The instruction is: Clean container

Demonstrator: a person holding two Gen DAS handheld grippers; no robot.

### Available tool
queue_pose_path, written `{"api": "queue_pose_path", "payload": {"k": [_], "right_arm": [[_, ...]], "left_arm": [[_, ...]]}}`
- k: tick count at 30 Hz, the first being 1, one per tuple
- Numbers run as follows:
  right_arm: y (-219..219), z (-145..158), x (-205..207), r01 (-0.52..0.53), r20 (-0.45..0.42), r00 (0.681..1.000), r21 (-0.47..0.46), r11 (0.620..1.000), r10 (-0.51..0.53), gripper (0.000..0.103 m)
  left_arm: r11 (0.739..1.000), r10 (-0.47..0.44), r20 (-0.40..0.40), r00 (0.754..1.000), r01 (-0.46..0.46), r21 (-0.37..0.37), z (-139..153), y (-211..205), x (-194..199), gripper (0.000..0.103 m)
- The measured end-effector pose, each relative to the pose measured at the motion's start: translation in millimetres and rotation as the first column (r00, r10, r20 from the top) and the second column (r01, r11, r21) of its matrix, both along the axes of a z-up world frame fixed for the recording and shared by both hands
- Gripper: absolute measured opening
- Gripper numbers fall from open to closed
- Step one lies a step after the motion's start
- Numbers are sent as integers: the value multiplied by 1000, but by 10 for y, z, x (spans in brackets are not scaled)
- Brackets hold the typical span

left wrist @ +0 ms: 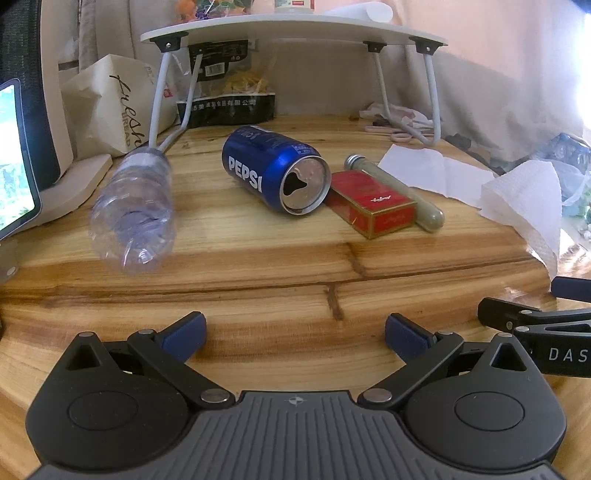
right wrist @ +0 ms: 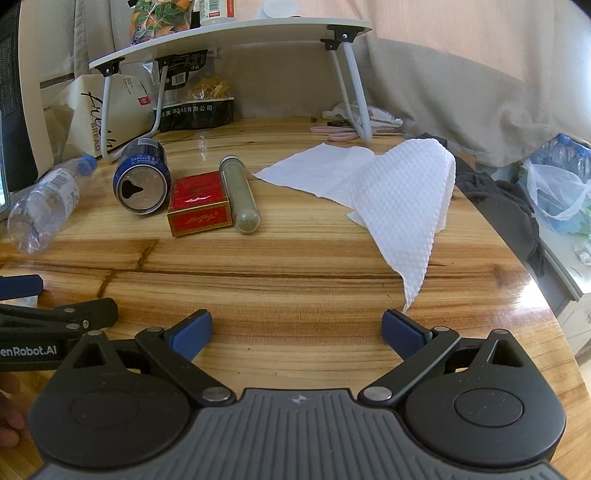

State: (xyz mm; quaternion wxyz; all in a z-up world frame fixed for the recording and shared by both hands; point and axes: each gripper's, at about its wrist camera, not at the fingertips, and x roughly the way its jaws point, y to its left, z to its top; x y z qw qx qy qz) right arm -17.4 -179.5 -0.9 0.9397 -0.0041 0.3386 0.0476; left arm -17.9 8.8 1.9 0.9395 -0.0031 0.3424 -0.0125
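Left wrist view. My left gripper (left wrist: 295,334) hangs low over the near part of the wooden table (left wrist: 258,258), blue fingers (left wrist: 186,334) spread wide with only bare wood between them; it has hold of nothing. Ahead, mid-table, a blue Pepsi can (left wrist: 273,168) lies on its side, its opened top facing me. Touching its right side is a red box (left wrist: 371,205), flat on the wood. Against the box's far right edge lies a glass tube (left wrist: 397,192) with a metal cap at its far end and greenish contents. Which of these is the container to clean I cannot tell. To the left, a clear plastic water bottle (left wrist: 135,210) lies on its side, base toward me, well apart from the can. White paper towel (left wrist: 517,195) is spread at the right. Far behind stands a small white folding table (left wrist: 291,27) on bent wire legs, with a bread bag (left wrist: 114,99) at far left. At the right edge, part of my right gripper (left wrist: 535,314) shows.

Right wrist view. My right gripper (right wrist: 297,332) sits just as low, its blue fingers (right wrist: 404,334) wide apart and empty. A corner of the paper towel (right wrist: 402,206) reaches down just beside the right finger; whether it touches I cannot tell. Can (right wrist: 142,179), box (right wrist: 197,203) and tube (right wrist: 240,190) sit in a row at far left of centre, the bottle (right wrist: 44,206) farther left. A plastic bag (right wrist: 561,188) sits off the table at far right. The left gripper (right wrist: 55,314) shows at the left edge.
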Motion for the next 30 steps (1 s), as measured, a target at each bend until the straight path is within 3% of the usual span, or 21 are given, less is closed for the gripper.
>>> {"api": "queue_pose_path", "payload": {"k": [30], "right_arm": [[11,3,-4,0,0,1000,0,1000,0,103]], "left_arm": [[1000,13,0,1000,-13,-1,-4,14,-20,103]]}}
